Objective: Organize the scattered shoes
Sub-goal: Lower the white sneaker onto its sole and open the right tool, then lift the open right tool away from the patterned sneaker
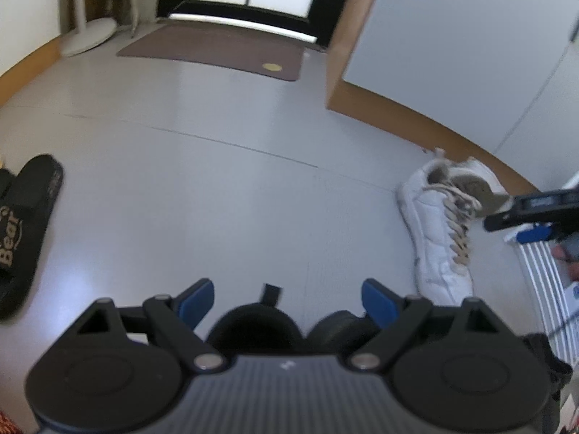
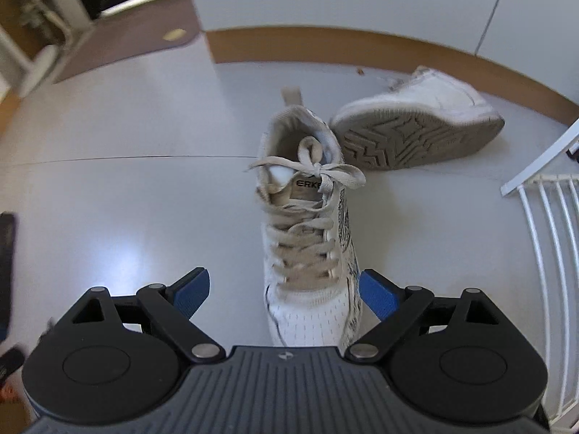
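Right tool (image 2: pixel 284 291) is hanging wide apart, empty, over the upright laced sneaker (image 2: pixel 311 238); its mate (image 2: pixel 419 126) is lying tipped, just beyond. Left tool (image 1: pixel 286 298) is likewise apart, over black shoes (image 1: pixel 289 325). Next: righting the tipped sneaker beside its partner.

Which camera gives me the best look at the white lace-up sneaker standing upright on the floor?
The right wrist view: the white lace-up sneaker fills the centre, upright, with laces, tongue label and toe sharp. The left wrist view shows a white laced sneaker only at its right edge, distorted, partly behind the right gripper.
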A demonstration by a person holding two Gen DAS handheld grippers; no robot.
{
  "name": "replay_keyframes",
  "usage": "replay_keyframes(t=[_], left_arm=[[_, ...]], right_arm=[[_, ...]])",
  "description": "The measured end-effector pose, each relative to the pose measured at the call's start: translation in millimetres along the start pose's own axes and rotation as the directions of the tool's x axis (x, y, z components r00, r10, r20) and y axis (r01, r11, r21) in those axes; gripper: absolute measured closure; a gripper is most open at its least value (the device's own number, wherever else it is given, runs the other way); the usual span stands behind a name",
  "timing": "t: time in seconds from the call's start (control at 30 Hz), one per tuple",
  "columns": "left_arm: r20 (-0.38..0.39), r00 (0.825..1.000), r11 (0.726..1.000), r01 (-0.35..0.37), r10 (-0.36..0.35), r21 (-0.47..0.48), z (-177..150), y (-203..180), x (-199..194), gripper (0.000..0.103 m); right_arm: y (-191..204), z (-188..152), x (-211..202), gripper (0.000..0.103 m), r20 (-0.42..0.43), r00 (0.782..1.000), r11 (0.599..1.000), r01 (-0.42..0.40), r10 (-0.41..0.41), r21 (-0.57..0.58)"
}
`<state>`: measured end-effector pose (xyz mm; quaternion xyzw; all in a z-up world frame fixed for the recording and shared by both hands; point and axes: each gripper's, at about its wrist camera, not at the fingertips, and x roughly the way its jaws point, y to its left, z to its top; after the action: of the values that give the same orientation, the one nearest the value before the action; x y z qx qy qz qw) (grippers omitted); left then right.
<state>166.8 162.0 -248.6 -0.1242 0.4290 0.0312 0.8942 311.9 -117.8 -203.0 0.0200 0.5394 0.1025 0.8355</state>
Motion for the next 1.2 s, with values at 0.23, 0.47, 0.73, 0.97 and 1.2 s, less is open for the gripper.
replay_keyframes(t=[0.23,0.47,0.73,0.97,1.2], left_arm=[[-0.016,0.999,0.998,0.033,-0.033,0.050,-7.6,-28.1,-0.1,0.013],[-0.001,0.998,0.994,0.062,-0.062,0.093,-6.5,-51.7,-11.4,0.012],[-0.018,0.995,0.981,0.103,-0.101,0.164,-3.9,-79.1,-23.4,0.012],[0.013,0.993,0.977,0.111,-0.115,0.185,4.3,-88.7,-30.1,0.010],[-0.034,0.999,0.967,0.047,-0.040,0.250,2.9,-96.5,-11.4,0.010]], right_arm=[[-20.2,-46.5,-70.9,0.009,0.098,0.994,0.998,-0.048,0.045,0.027],[-44.4,-98.7,-110.3,0.009,0.181,0.983,0.996,-0.048,0.034,0.076],[-64.9,-139.6,-124.8,0.009,0.283,0.953,0.980,-0.150,0.108,0.131],[-77.1,-165.8,-110.6,0.009,0.343,0.936,0.976,-0.141,0.077,0.165],[-90.2,-174.6,-91.9,0.009,0.299,0.954,0.984,-0.030,-0.024,0.176]])
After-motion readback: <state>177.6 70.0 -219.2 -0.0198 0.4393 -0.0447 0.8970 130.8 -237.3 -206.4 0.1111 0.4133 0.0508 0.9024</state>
